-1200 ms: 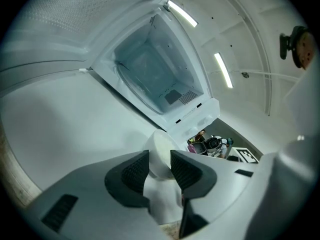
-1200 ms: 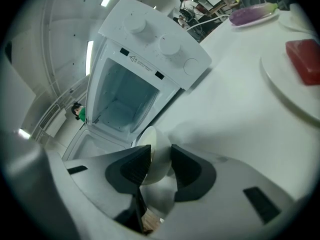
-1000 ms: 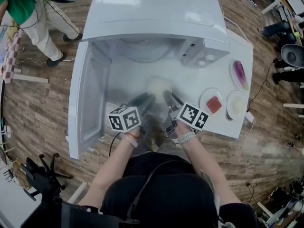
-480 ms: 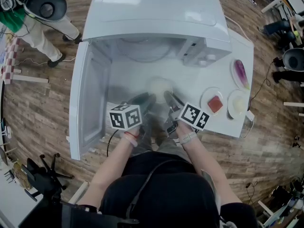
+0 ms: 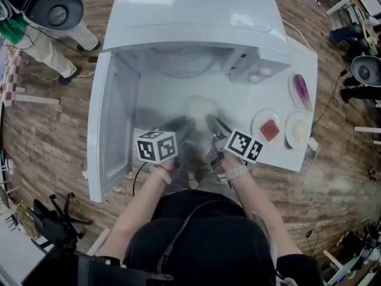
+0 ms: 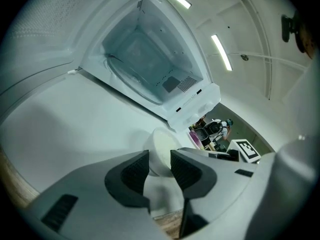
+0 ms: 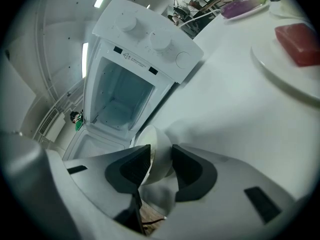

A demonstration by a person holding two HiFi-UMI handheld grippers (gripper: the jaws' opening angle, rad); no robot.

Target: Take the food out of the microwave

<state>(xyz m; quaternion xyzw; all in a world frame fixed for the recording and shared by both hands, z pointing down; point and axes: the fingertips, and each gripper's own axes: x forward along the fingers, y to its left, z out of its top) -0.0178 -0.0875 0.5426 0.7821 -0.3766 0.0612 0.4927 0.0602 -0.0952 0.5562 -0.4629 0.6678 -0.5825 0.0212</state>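
A white bowl (image 5: 199, 108) sits low over the white table (image 5: 161, 100), just in front of the open microwave (image 5: 190, 16), whose cavity is empty. The microwave's door (image 5: 110, 130) swings out to the left. My left gripper (image 5: 188, 124) grips the bowl's near left rim. My right gripper (image 5: 210, 121) grips the near right rim. In the left gripper view the bowl (image 6: 162, 149) wall stands between that gripper's (image 6: 160, 159) dark pads. The right gripper view shows the bowl (image 7: 152, 154) rim pinched in the right gripper (image 7: 161, 156). I cannot see what is in the bowl.
To the right on the table stand a plate with a red block (image 5: 268, 130), a plate with purple food (image 5: 300, 92) and a pale plate (image 5: 296, 130). The table's front edge is close to my hands. A person (image 5: 41, 31) stands at the upper left.
Both grippers and the bowl have kept their places. Only the person at the upper left has shifted.
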